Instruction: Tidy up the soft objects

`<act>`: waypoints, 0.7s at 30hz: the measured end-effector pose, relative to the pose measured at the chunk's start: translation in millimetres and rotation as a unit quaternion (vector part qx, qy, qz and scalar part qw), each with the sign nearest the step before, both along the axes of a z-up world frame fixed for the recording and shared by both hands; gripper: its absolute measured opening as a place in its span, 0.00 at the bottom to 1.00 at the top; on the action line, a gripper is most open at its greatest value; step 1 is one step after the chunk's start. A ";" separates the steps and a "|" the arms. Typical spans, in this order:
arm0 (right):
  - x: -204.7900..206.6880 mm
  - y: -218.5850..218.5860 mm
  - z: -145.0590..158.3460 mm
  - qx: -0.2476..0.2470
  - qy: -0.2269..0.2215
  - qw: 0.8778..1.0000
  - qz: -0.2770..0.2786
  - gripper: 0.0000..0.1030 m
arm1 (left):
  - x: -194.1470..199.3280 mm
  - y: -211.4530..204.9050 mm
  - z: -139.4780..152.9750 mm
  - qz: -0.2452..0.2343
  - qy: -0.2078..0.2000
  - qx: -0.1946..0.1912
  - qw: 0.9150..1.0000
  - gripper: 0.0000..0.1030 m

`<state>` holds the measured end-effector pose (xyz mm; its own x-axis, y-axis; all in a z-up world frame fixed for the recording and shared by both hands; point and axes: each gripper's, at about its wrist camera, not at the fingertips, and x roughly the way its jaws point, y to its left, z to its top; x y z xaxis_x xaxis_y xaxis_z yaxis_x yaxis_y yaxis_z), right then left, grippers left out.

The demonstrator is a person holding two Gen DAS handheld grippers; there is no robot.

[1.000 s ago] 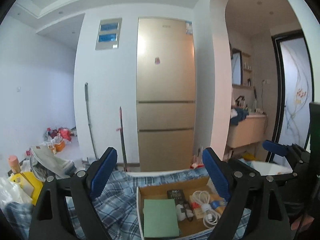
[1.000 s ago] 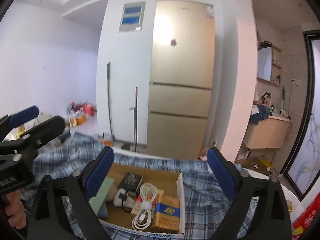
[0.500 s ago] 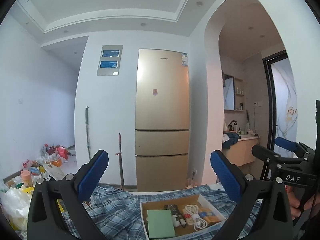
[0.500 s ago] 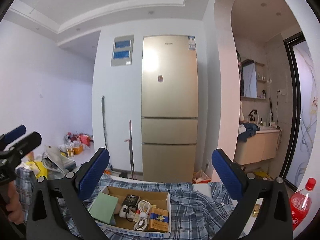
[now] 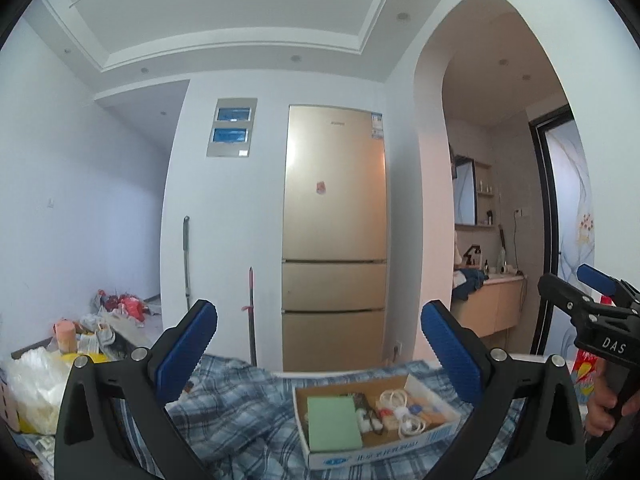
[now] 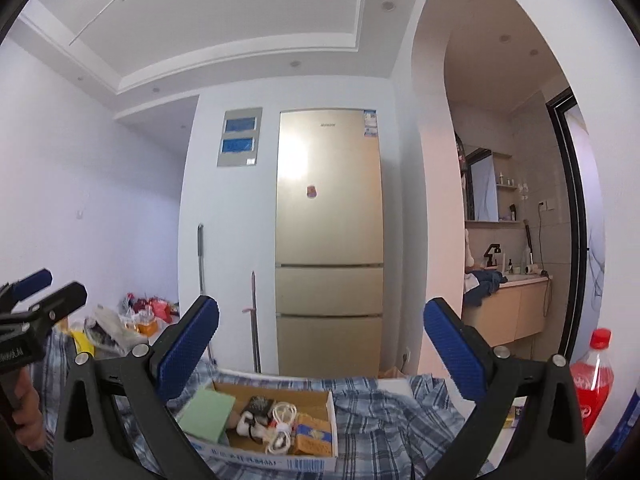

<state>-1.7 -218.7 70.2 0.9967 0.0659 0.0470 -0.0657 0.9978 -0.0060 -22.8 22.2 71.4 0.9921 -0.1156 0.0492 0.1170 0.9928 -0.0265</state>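
Note:
A blue plaid cloth point(image 5: 232, 420) lies crumpled over the table; it also shows in the right wrist view point(image 6: 384, 428). On it sits a shallow cardboard box point(image 5: 430, 438) holding a green pad point(image 5: 332, 422), white cables point(image 5: 394, 398) and small packets; the box also shows in the right wrist view point(image 6: 332, 412). My left gripper point(image 5: 320, 350) is open and empty, held high above the cloth and box. My right gripper point(image 6: 322, 350) is open and empty, also raised above them. Each gripper shows at the edge of the other's view.
A gold fridge point(image 5: 334, 240) stands against the far wall, with a mop point(image 5: 186, 264) and a broom point(image 5: 251, 312) to its left. Bags and clutter point(image 5: 44, 380) sit at the table's left. A red soda bottle point(image 6: 592, 376) stands at the right. A bathroom alcove point(image 5: 492, 280) opens at the right.
Both grippers have risen and tilted upward, so the box and cloth sit lower and smaller in view and more ceiling shows. Both stay open and empty.

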 end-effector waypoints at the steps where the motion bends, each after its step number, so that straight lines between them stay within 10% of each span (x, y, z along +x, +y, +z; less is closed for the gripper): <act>1: -0.2 -0.5 -5.5 -0.004 0.004 1.000 -0.001 0.99 | 0.6 -1.1 -4.4 0.002 0.003 0.005 1.000 1.00; 21: 7.6 -13.5 -68.0 -0.013 0.055 0.998 -0.004 0.99 | 28.7 -24.7 -75.3 -0.002 0.058 0.050 0.997 1.00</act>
